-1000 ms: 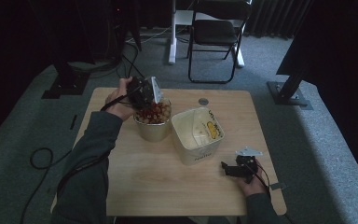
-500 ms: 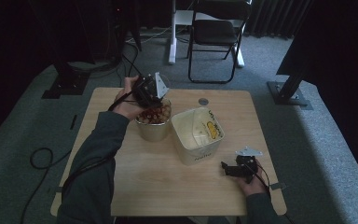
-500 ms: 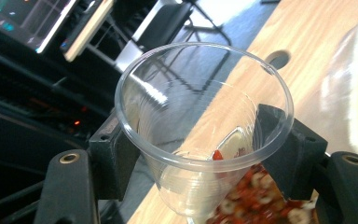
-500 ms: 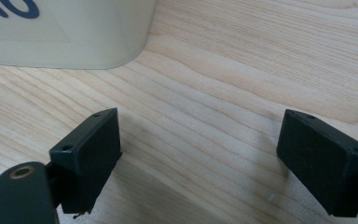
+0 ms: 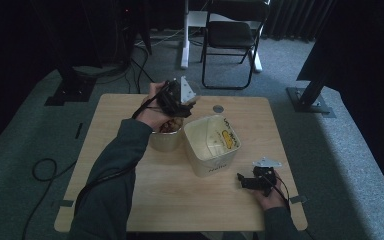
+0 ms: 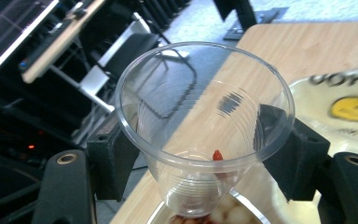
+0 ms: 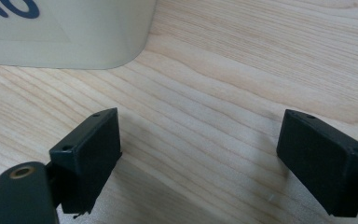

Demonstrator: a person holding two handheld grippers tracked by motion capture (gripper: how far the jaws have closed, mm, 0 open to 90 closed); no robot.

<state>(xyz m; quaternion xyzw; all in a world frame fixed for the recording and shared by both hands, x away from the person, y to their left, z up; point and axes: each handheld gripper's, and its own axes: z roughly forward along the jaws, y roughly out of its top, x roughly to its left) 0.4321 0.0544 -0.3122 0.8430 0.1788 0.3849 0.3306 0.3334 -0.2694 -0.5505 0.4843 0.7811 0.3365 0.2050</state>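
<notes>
My left gripper point(image 5: 180, 100) is shut on a clear plastic cup point(image 6: 200, 126), held over a metal bowl point(image 5: 166, 137) of reddish and pale food pieces. In the left gripper view the cup sits between both black jaws, almost empty, with a small red bit point(image 6: 217, 155) stuck inside near its bottom. The bowl's rim point(image 6: 242, 212) shows just below the cup. A cream square tub point(image 5: 212, 145) with a yellow label stands right of the bowl. My right gripper point(image 5: 247, 180) rests low on the table near the front right, open, with bare wood between its jaws point(image 7: 200, 154).
The tub's corner point(image 7: 74, 37) lies just ahead of the right gripper. A small grey round disc point(image 5: 218, 108) sits on the wooden table point(image 5: 130, 210) near its far edge. A folding chair point(image 5: 230, 35) and stand bases are on the floor beyond.
My left gripper has swung the cup up and to the right, from tilted over the bowl toward the table's far side. The right gripper has stayed put.
</notes>
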